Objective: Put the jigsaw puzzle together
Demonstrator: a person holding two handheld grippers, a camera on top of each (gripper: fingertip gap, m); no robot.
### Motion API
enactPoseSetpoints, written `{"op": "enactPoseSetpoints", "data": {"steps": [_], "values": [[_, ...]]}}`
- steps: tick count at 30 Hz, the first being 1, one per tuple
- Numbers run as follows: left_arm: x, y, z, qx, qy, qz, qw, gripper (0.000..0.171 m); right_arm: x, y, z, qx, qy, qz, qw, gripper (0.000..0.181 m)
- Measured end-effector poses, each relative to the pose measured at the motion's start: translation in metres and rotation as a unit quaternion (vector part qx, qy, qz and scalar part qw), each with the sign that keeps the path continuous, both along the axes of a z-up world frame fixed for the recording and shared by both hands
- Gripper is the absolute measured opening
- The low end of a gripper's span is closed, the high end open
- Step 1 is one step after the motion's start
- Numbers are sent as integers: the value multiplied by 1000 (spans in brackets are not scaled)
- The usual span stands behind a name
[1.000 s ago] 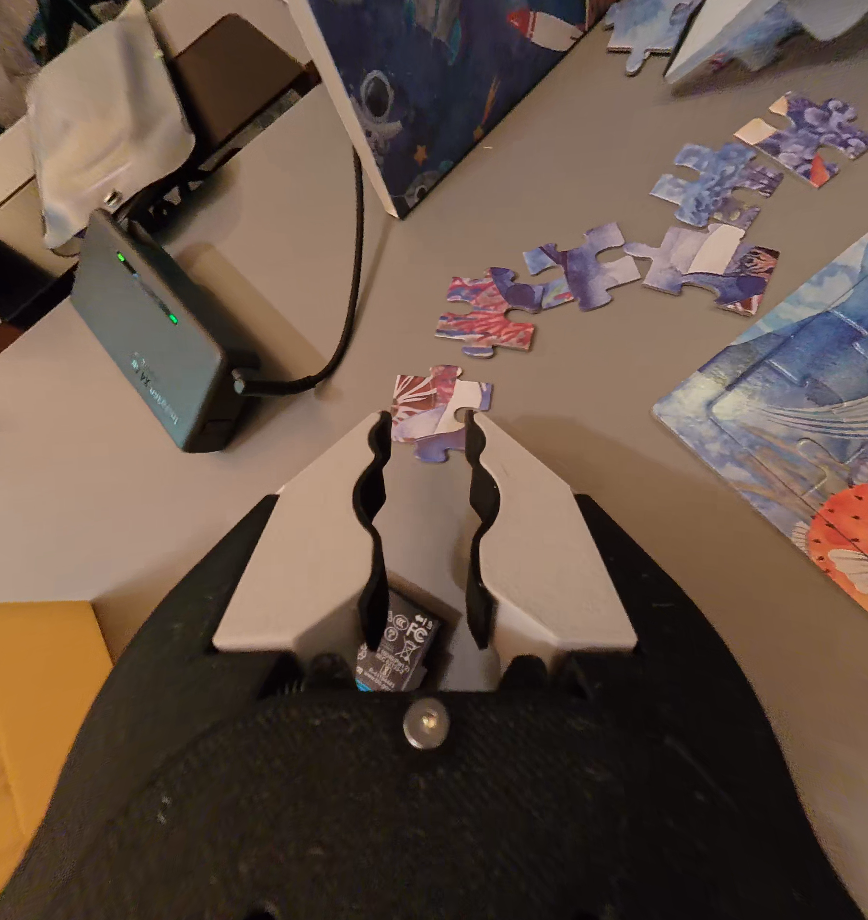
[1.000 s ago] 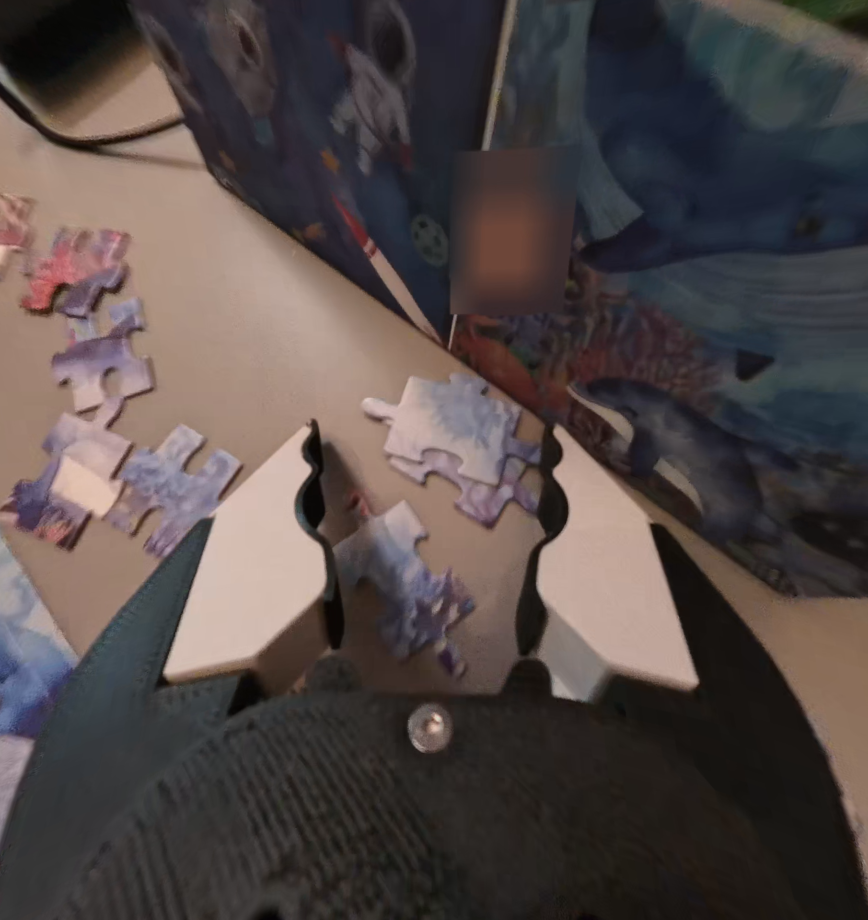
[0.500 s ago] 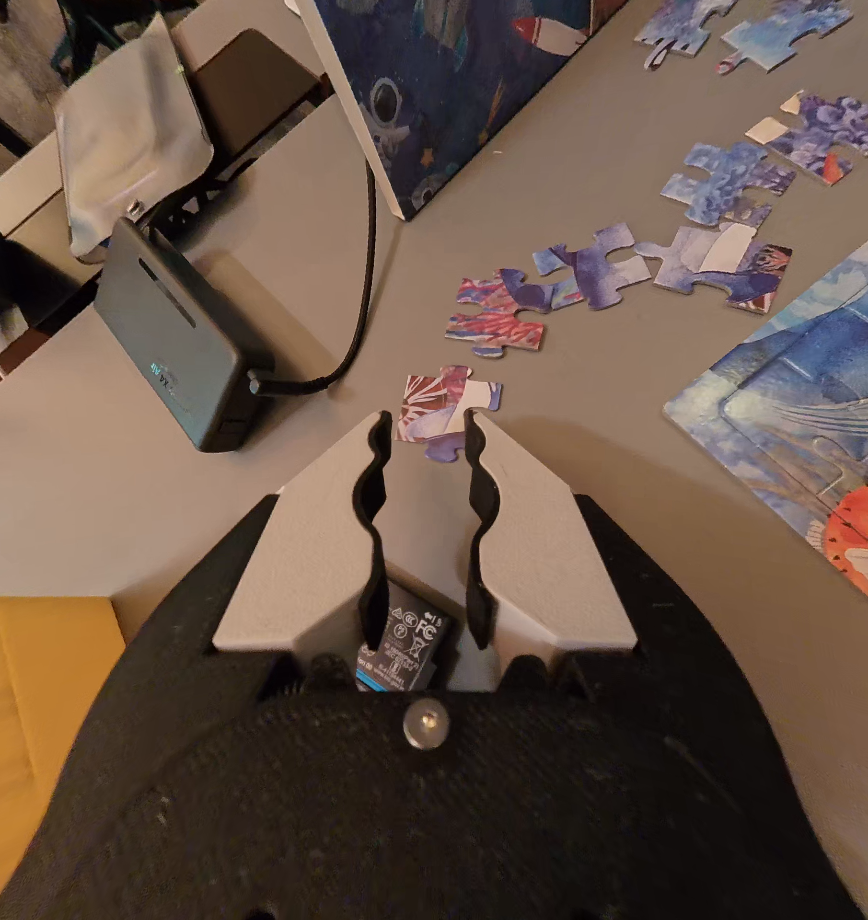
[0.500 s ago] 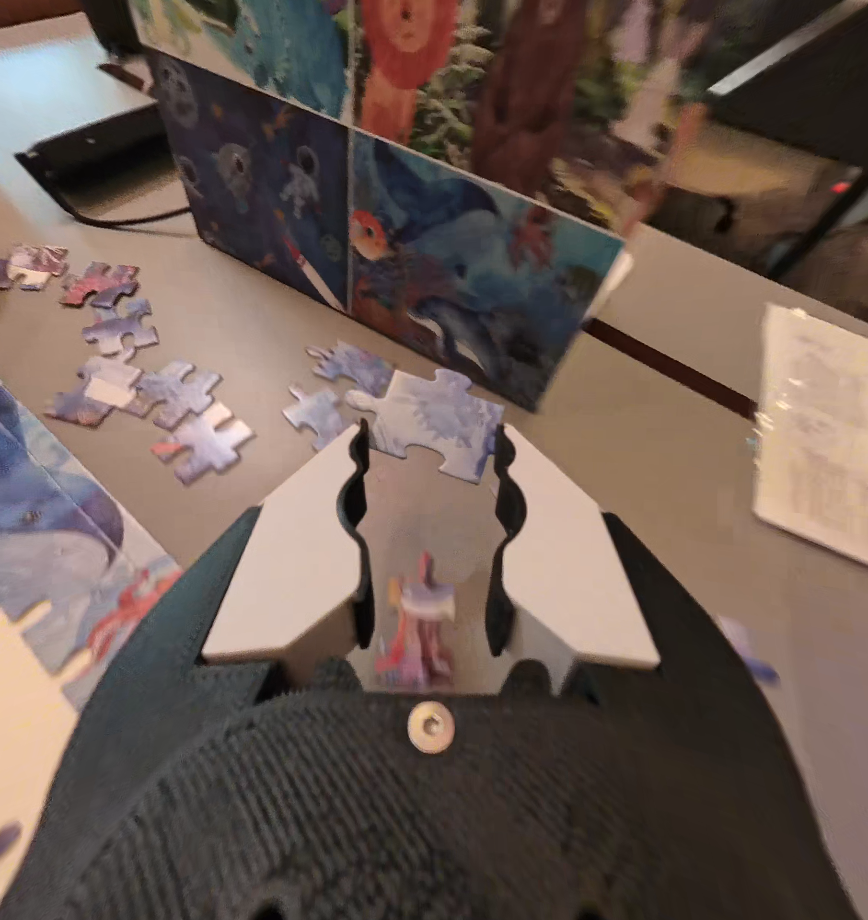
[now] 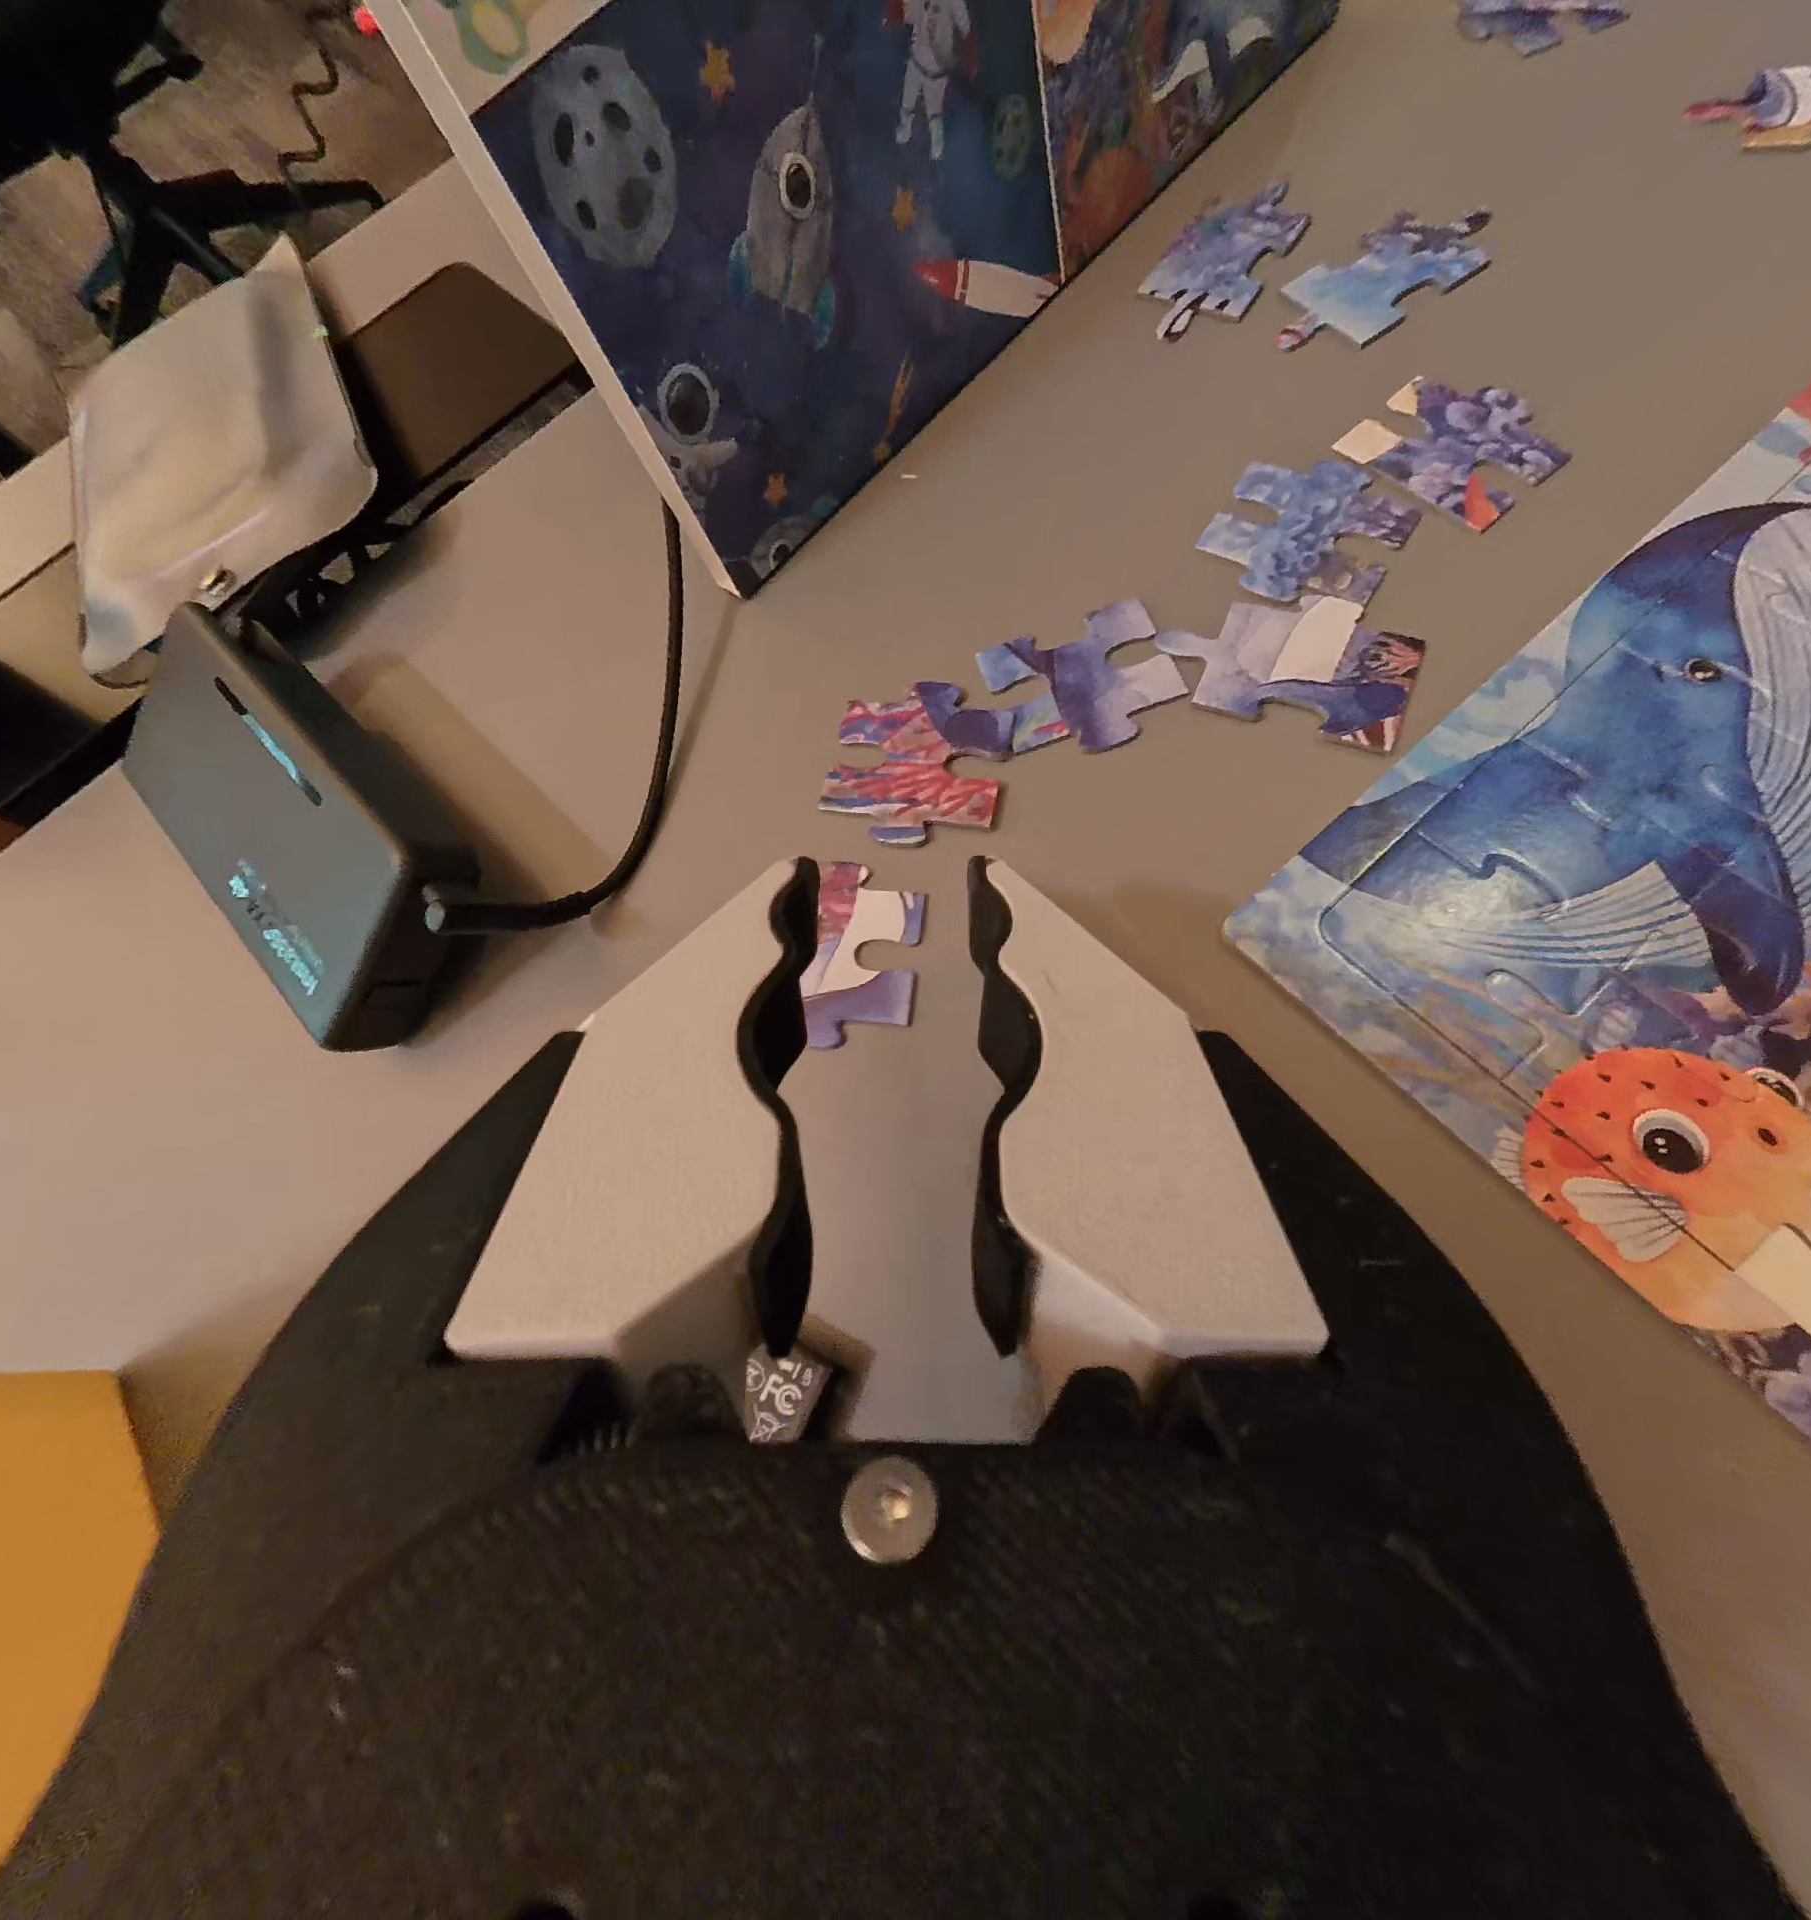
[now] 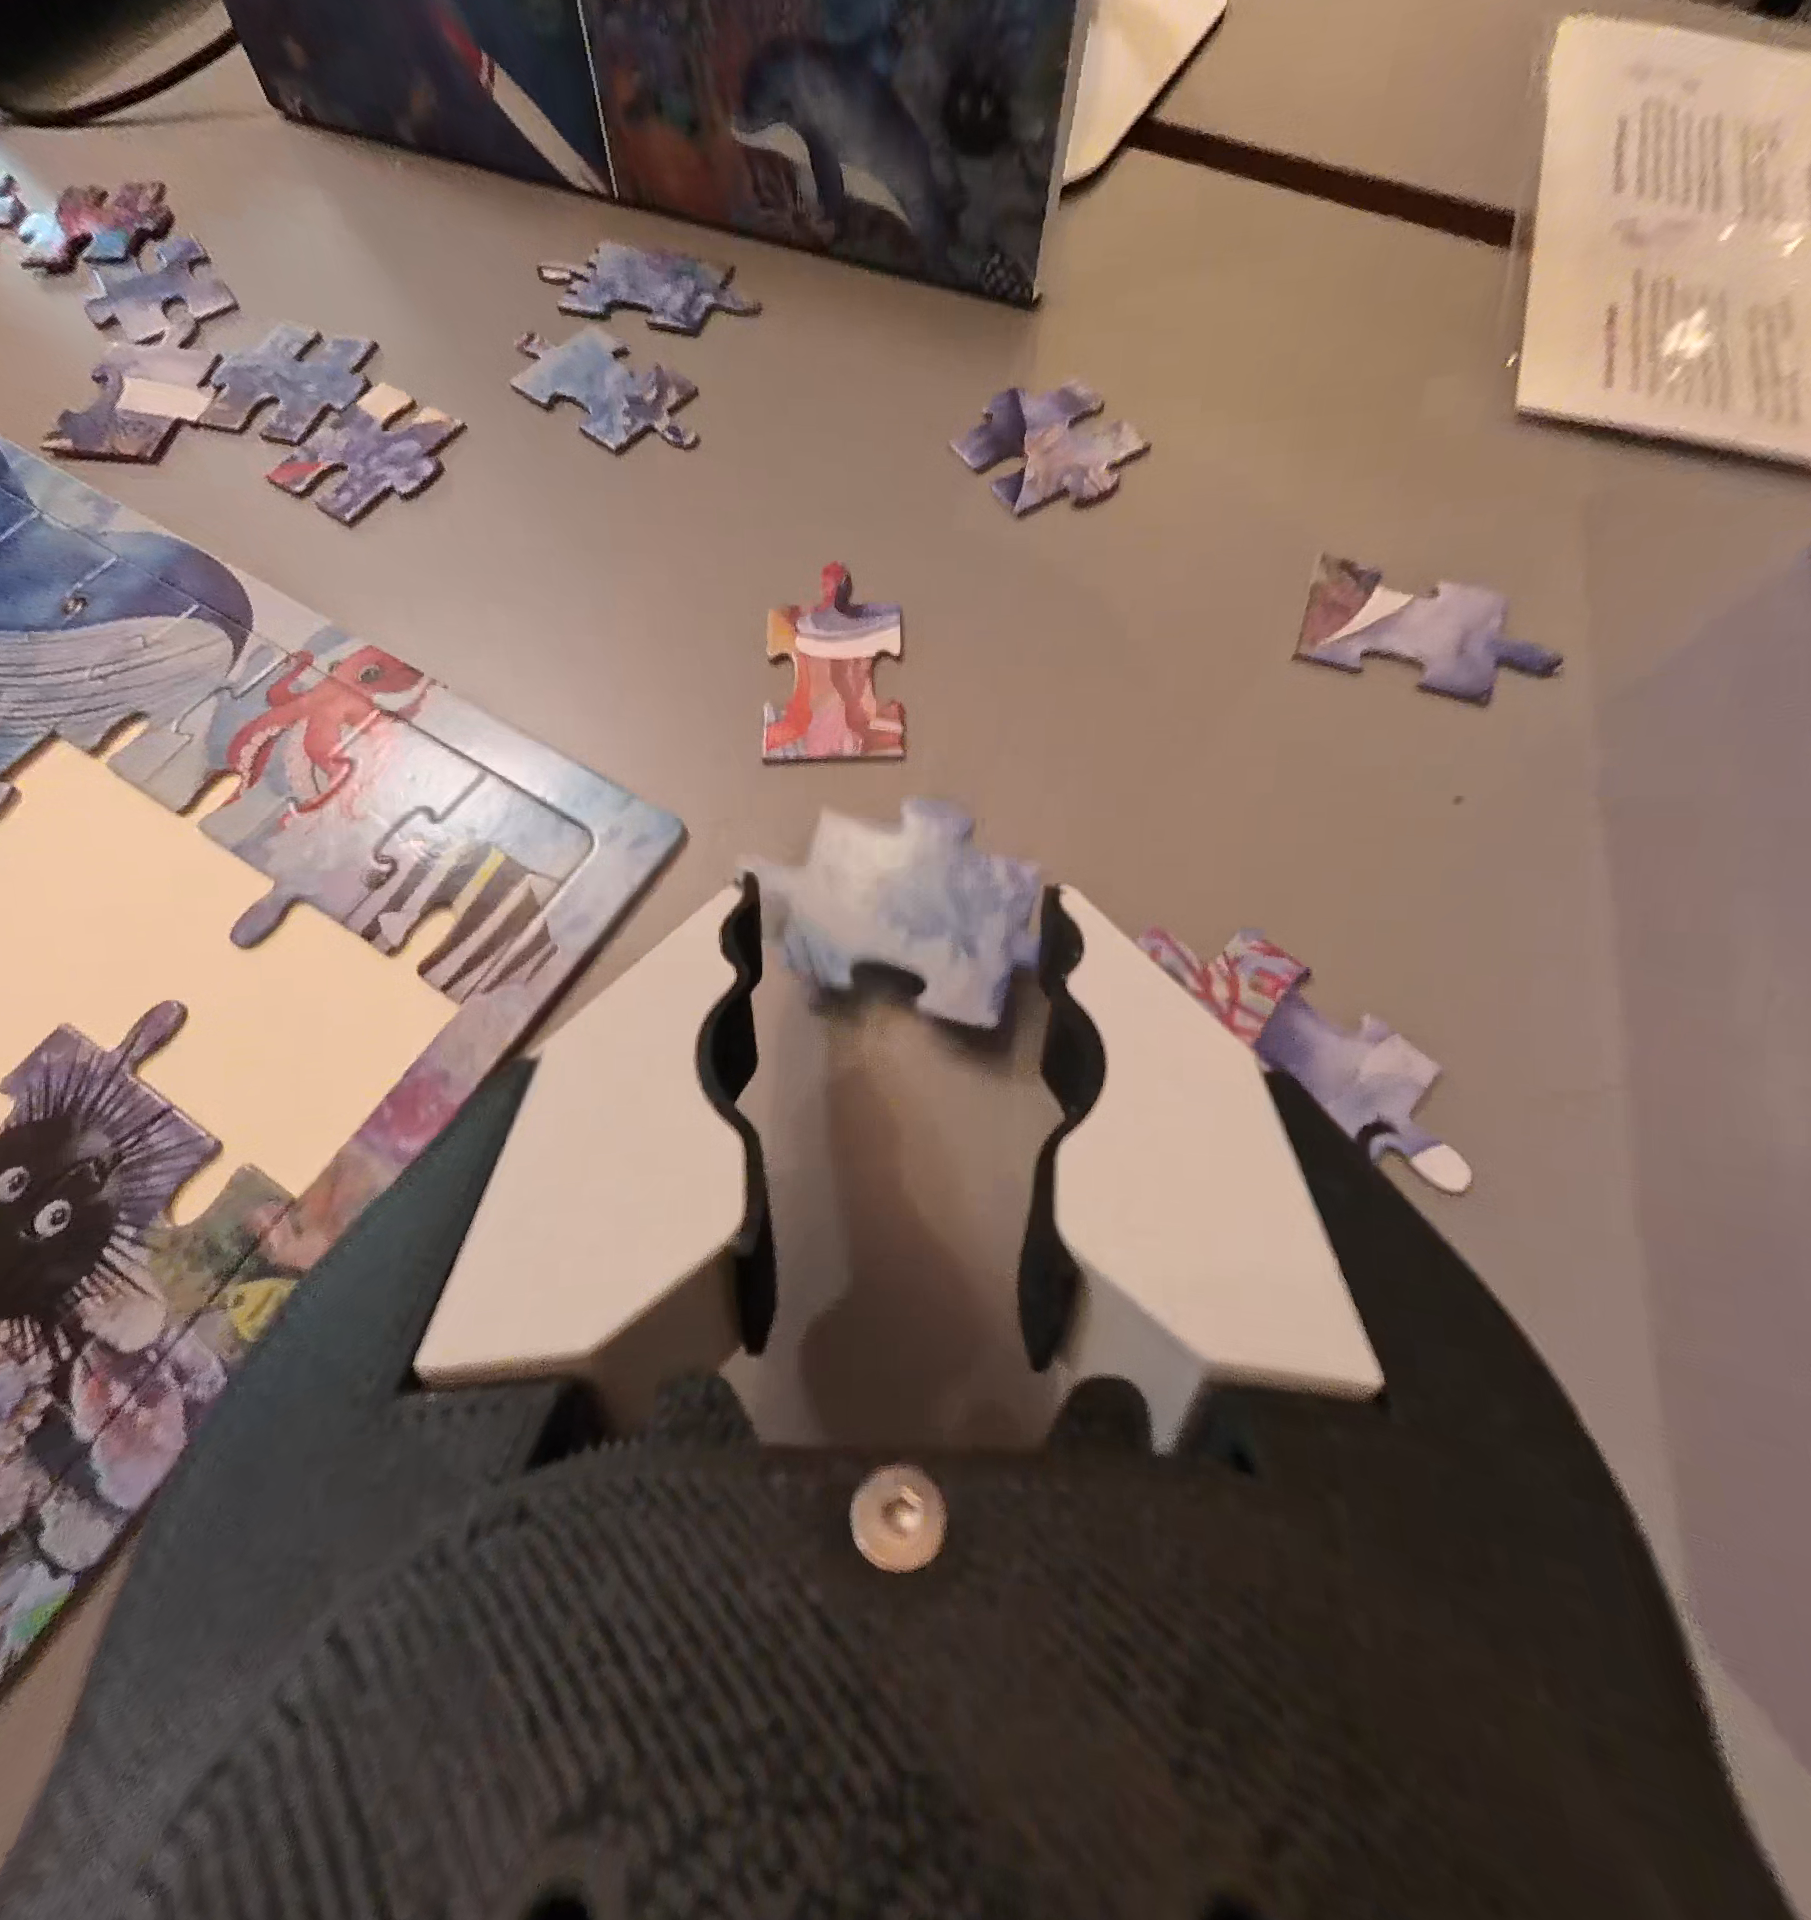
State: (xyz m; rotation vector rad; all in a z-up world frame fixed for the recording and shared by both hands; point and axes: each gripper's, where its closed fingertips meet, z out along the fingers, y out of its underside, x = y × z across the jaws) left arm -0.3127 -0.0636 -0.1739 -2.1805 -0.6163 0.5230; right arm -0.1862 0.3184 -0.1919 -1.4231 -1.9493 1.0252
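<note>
Roughly half done, the puzzle board (image 6: 610, 831) at the left of the right wrist view had its whale, octopus and urchin pieces seated, but a wide bare patch remained in its middle. The right gripper (image 6: 896, 914) held a pale blue piece (image 6: 901, 904) pinched at its fingertips near the frame's centre. The left gripper (image 5: 885, 883) hung partly open and empty over a loose piece (image 5: 865, 956), with about a dozen others scattered across the grey table (image 6: 1192, 727).

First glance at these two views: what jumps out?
The half-built sea puzzle at left in the right wrist view, with a bare cream gap in its middle. The right gripper holds a pale blue piece at its fingertips. Loose pieces lie scattered before the standing picture box.
</note>
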Motion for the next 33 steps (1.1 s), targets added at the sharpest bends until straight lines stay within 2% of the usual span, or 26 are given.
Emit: {"op": "enactPoseSetpoints", "data": {"steps": [4, 7, 10, 13, 15, 17, 19, 21, 27, 32, 33], "values": [[4, 5, -2, 20, -20, -11, 1000, 28, -20, -26, 29, 21, 50, 31, 998, 61], [5, 8, 0, 25, -19, -16, 999, 28, -48, -68, 46, 35, 53, 108, 992, 61], [8, 11, 1, 26, -17, -23, 999, 28, -93, -105, 52, 49, 63, 176, 981, 51], [10, 13, 0, 18, -11, -27, 999, 28, -135, -136, 36, 54, 41, 259, 963, 53], [11, 13, -2, 11, -8, -28, 1000, 28, -156, -144, 17, 87, 21, 315, 945, 52], [11, 13, -1, 8, -3, -29, 1000, 28, -169, -147, 3, 100, 4, 357, 929, 48], [12, 14, 0, 12, -4, -31, 999, 28, -174, -152, -4, 72, -26, 385, 920, 49], [13, 15, 0, 14, -8, -34, 999, 28, -177, -156, -9, 50, -53, 397, 915, 47], [18, 21, 2, 23, -11, -46, 999, 28, -186, -153, -22, 88, -58, 393, 913, 40], [19, 25, 4, 32, -4, -47, 998, 32, -185, -156, -22, 81, -60, 353, 930, 34], [19, 25, 4, 34, -4, -47, 998, 32, -183, -157, -21, 82, -55, 349, 932, 13]]}}
